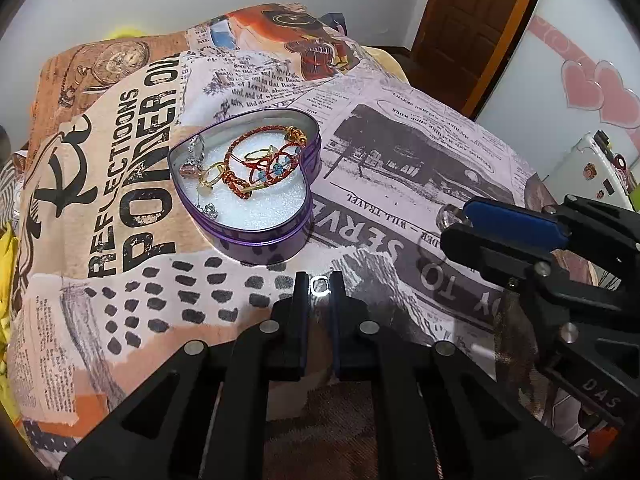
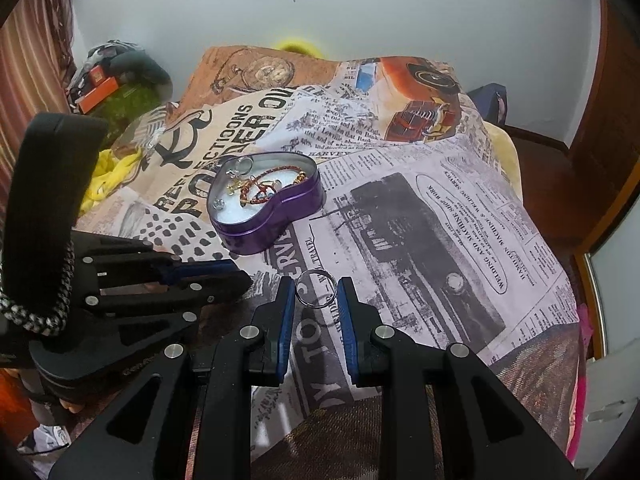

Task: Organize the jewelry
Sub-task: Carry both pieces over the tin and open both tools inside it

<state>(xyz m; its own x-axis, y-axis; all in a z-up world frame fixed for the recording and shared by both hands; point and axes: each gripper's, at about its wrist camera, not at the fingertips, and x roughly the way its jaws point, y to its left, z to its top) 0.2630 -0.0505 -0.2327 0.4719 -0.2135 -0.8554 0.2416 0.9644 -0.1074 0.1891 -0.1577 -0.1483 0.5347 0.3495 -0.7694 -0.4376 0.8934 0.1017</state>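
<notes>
A purple heart-shaped tin [image 1: 256, 236] stands open on the printed cloth, also in the right wrist view [image 2: 280, 220]. It holds a red cord bracelet [image 1: 256, 160], gold rings and other small pieces on white foam. My left gripper [image 1: 319, 286] is shut on a small silver ring [image 1: 320, 285] just in front of the tin. My right gripper [image 2: 316, 292] has its jaws around a thin silver ring [image 2: 316, 290], which touches both pads and looks gripped; it is right of the tin. The right gripper also shows in the left wrist view [image 1: 460, 224].
The printed newspaper-pattern cloth [image 1: 400, 168] covers a raised surface that drops off at its edges. Yellow fabric [image 2: 108, 176] and clutter lie at the left. A wooden door [image 1: 472, 12] and a white wall stand behind.
</notes>
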